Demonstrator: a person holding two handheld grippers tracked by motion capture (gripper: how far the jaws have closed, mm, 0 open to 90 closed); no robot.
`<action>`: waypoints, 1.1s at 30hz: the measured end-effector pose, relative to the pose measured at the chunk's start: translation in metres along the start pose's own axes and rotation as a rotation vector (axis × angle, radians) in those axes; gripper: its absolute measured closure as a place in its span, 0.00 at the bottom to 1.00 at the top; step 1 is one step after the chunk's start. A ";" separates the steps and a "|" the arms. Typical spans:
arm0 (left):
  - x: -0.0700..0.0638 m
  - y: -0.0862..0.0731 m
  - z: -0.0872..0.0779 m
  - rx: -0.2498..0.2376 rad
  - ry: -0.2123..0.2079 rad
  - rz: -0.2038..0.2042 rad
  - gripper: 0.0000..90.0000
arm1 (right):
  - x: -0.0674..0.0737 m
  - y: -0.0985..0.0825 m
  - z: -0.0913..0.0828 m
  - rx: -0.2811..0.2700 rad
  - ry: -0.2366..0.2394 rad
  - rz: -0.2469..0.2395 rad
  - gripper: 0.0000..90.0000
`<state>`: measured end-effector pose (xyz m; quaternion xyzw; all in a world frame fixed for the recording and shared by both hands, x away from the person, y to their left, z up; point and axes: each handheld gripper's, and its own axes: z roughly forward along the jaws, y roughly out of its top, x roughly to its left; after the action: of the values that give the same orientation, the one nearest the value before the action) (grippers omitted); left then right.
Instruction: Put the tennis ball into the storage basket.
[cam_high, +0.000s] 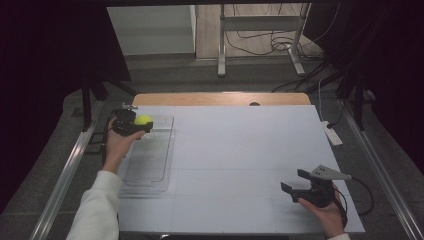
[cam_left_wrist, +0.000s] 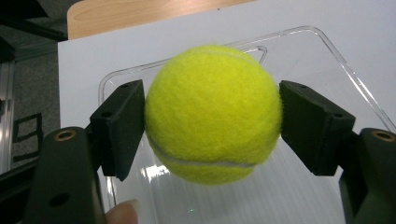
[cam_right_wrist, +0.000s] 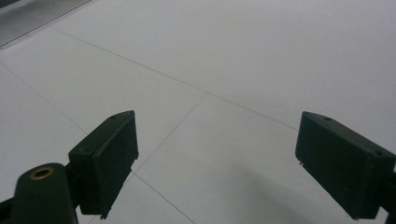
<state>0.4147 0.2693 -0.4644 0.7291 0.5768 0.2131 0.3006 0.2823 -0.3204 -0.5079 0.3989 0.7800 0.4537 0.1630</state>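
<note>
A yellow tennis ball (cam_high: 143, 120) (cam_left_wrist: 213, 113) sits between the two black jaws of my left gripper (cam_high: 136, 123) (cam_left_wrist: 212, 126), which is shut on it. The ball hangs over the far end of a clear plastic tray (cam_high: 148, 167) (cam_left_wrist: 341, 70) lying at the left of the white table (cam_high: 240, 150). My right gripper (cam_high: 293, 181) (cam_right_wrist: 219, 163) stands open near the table's front right corner, with nothing between its jaws and bare white table surface (cam_right_wrist: 233, 60) under it.
A wooden strip (cam_high: 220, 98) runs along the table's far edge. A white power strip (cam_high: 332, 133) lies off the right edge. Metal rails (cam_high: 65, 175) flank both sides. A metal stand (cam_high: 260, 30) and cables are on the floor beyond.
</note>
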 end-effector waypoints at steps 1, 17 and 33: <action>0.000 0.000 0.001 0.004 0.000 0.002 0.30 | 0.000 0.000 0.000 0.000 0.000 -0.001 0.15; 0.002 -0.002 0.009 0.055 0.018 0.004 0.30 | 0.000 0.000 0.001 0.001 0.001 0.001 0.15; 0.001 -0.006 0.020 0.108 0.016 0.020 0.29 | -0.001 -0.001 0.001 0.004 0.000 0.002 0.15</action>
<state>0.4238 0.2671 -0.4826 0.7481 0.5826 0.1907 0.2541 0.2834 -0.3209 -0.5093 0.4000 0.7806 0.4523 0.1617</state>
